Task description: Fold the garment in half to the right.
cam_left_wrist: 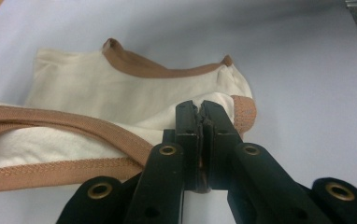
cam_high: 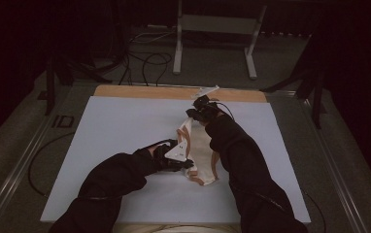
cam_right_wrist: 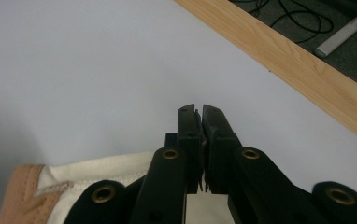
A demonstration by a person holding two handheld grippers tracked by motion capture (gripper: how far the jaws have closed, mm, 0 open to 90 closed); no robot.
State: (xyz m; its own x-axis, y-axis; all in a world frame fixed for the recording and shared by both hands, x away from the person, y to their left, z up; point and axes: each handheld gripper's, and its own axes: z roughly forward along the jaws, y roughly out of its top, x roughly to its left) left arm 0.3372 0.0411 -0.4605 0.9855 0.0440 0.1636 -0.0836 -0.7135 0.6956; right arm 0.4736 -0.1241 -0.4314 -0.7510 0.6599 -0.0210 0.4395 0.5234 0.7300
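A cream garment (cam_high: 201, 149) with tan trim lies stretched out at the middle of the white table (cam_high: 120, 131). My left gripper (cam_high: 189, 166) is at the garment's near end. In the left gripper view its jaws (cam_left_wrist: 200, 105) are shut on a tan-edged corner of the garment (cam_left_wrist: 97, 88), with fabric pinched between the pads. My right gripper (cam_high: 194, 114) is at the far end, where the cloth rises off the table. In the right gripper view its jaws (cam_right_wrist: 199, 110) are closed, and the garment (cam_right_wrist: 97, 173) runs in under them at the bottom.
A wooden strip (cam_high: 149, 91) edges the table's far side, also seen as the wooden strip (cam_right_wrist: 303, 70) in the right gripper view. Behind it on the floor lie black cables (cam_high: 149, 62) and a grey metal stand (cam_high: 212, 24). Bare white table surrounds the garment.
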